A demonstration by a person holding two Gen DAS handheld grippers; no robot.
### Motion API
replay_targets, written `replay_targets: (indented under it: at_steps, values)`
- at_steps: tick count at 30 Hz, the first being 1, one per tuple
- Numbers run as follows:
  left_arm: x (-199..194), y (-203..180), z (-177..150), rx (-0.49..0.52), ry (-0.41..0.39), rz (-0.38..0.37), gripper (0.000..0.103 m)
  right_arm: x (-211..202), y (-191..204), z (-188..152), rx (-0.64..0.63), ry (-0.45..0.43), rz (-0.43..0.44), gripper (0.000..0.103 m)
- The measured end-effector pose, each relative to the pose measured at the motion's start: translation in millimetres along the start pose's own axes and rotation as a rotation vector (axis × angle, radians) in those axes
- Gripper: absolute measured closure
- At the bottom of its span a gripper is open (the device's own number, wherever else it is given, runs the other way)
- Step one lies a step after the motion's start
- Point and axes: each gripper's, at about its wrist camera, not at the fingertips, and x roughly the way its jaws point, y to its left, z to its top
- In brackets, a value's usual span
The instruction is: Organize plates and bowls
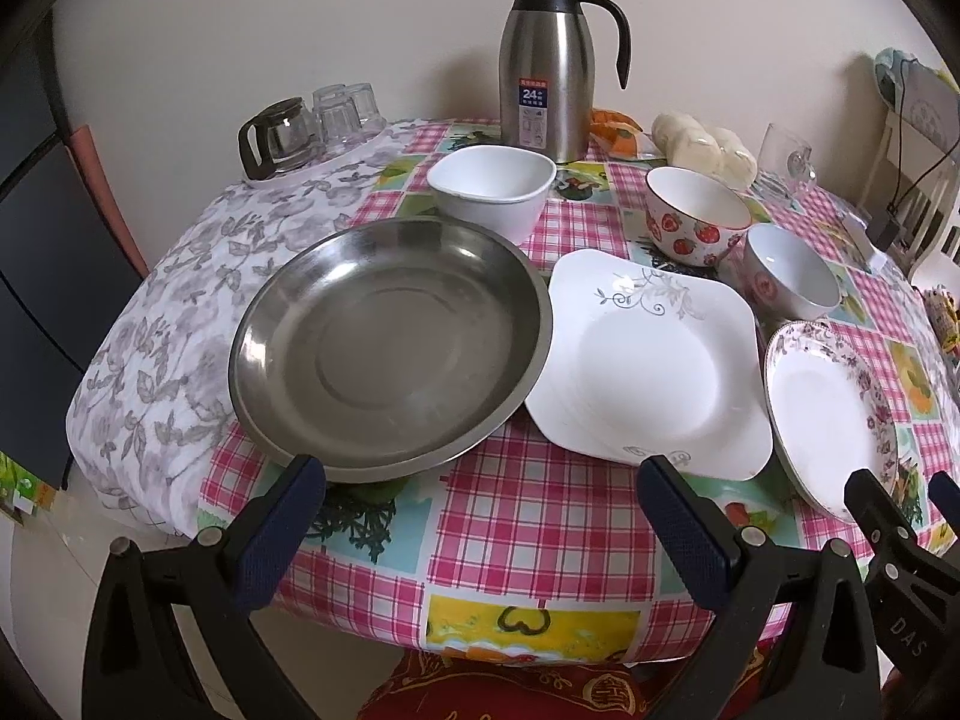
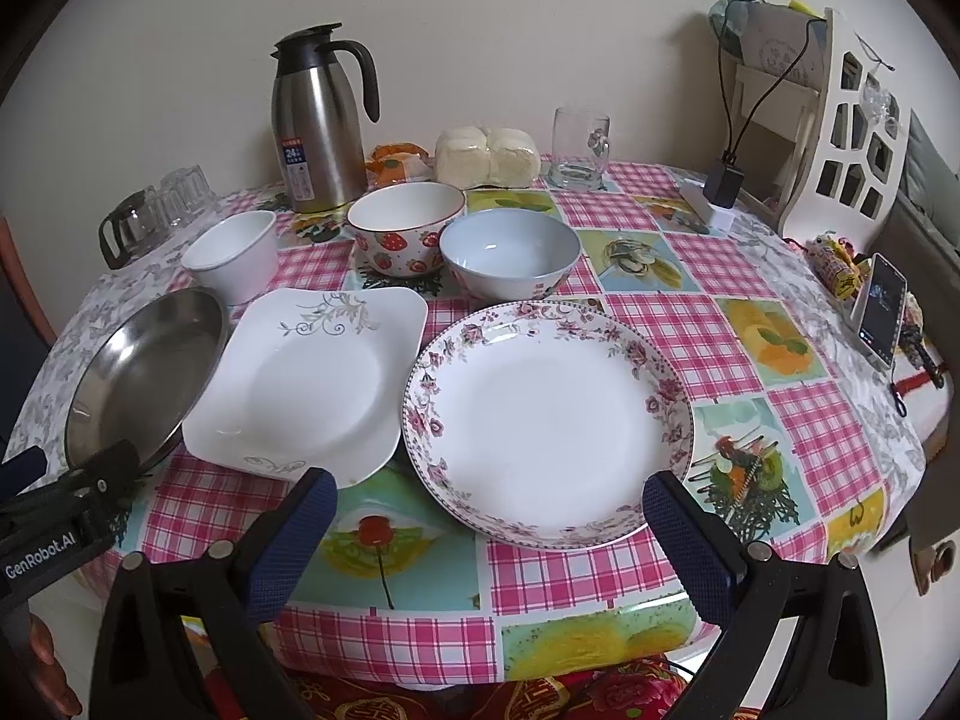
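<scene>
Both claws hang spread and empty at the near desk point(image 2: 540, 576) edge: my left claw point(image 1: 480, 498) before the steel pan point(image 1: 390, 348), my right claw point(image 2: 489, 516) before the floral plate point(image 2: 549, 420). Glazed china is slick and brittle, I judge; I'd pinch the raised near rim.

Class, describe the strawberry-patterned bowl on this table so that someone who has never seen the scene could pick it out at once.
Start at the tall steel thermos jug at the back of the checked table. Just in front of it runs a row of three bowls; take the middle one, the strawberry bowl. Its red strawberries set it apart from the plain white square bowl on its left and the pale blue-lined bowl on its right.
</scene>
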Motion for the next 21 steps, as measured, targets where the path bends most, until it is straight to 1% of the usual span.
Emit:
replay_targets:
  at_steps: [21]
  values:
    - [-6.7,-0.4,0.7,0.003,-0.003,0.005,0.000,-7.0,-1.7,1.8,0.007,-0.020,-0.012,0.000]
